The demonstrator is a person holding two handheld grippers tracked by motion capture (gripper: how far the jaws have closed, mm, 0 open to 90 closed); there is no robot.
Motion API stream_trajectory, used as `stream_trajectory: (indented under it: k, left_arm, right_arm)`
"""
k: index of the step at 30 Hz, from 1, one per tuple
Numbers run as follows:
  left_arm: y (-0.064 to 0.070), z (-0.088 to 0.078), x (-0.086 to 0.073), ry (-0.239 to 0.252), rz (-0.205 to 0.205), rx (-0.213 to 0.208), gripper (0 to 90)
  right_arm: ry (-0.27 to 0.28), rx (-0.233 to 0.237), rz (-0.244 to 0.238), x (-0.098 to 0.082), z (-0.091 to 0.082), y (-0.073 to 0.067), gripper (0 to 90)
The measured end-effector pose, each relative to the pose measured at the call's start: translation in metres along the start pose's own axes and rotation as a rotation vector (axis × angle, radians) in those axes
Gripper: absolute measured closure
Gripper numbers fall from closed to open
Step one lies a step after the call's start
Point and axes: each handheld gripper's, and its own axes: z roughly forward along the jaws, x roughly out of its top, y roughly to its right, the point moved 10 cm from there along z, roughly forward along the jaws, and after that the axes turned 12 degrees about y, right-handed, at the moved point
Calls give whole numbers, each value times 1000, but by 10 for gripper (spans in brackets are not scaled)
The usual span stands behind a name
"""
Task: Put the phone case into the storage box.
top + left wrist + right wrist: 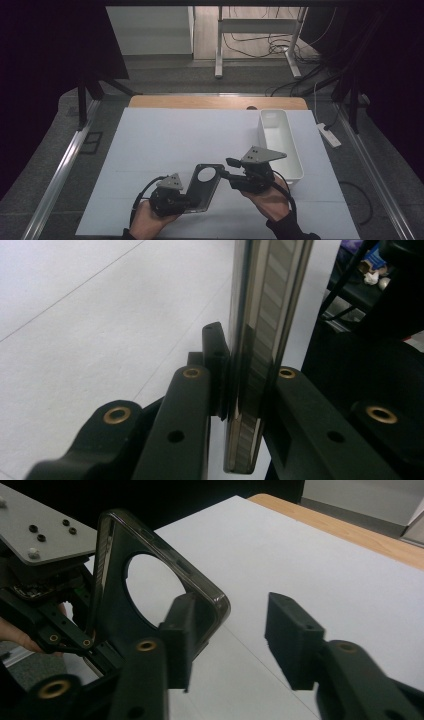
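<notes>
High view: overall dim, with heavy black falloff to the left and right of the white worktop [200, 140], which is the brightest area and evenly lit, without hard shadows. Fine detail is soft; resolution is low. The floor beyond the worktop is moderately lit.

Left gripper view: the phone case [260, 355] edge shows streaky vertical glare; the near black fingers [185, 410] are out of focus, and the background right of the case is blurred.

Right gripper view: the glossy case rim carries thin highlights; the near fingers are blurred; the background above the worktop is dark.
</notes>
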Motion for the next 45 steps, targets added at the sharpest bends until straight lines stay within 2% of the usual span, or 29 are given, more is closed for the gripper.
stream_trajectory:
  k: [1, 2, 4, 5, 12, 34, 39, 45]
  left_arm:
    - [0, 0, 0, 0, 0, 0, 852]
    - [1, 0, 0, 3, -2, -7, 852]
    - [1, 0, 0, 3, -2, -11, 852]
    - [1, 0, 0, 5, -5, -15, 852]
    - [3, 1, 1, 18, -21, -50, 853]
    - [4, 10, 0, 33, -26, -65, 839]
    - [4, 11, 0, 34, -14, -63, 775]
    - [2, 11, 3, 52, -5, -43, 602]
  right_arm:
    - [0, 6, 2, 0, 0, 0, 591]
    - [1, 17, 9, 0, -1, -1, 637]
    - [0, 19, 11, 0, -1, -1, 652]
    - [4, 35, 20, 0, -1, -2, 685]
    - [17, 58, 20, 2, -2, -5, 772]
    - [46, 47, 19, 7, -3, -7, 798]
    - [51, 44, 7, 8, -4, -8, 800]
    - [54, 36, -2, 9, -5, -7, 801]
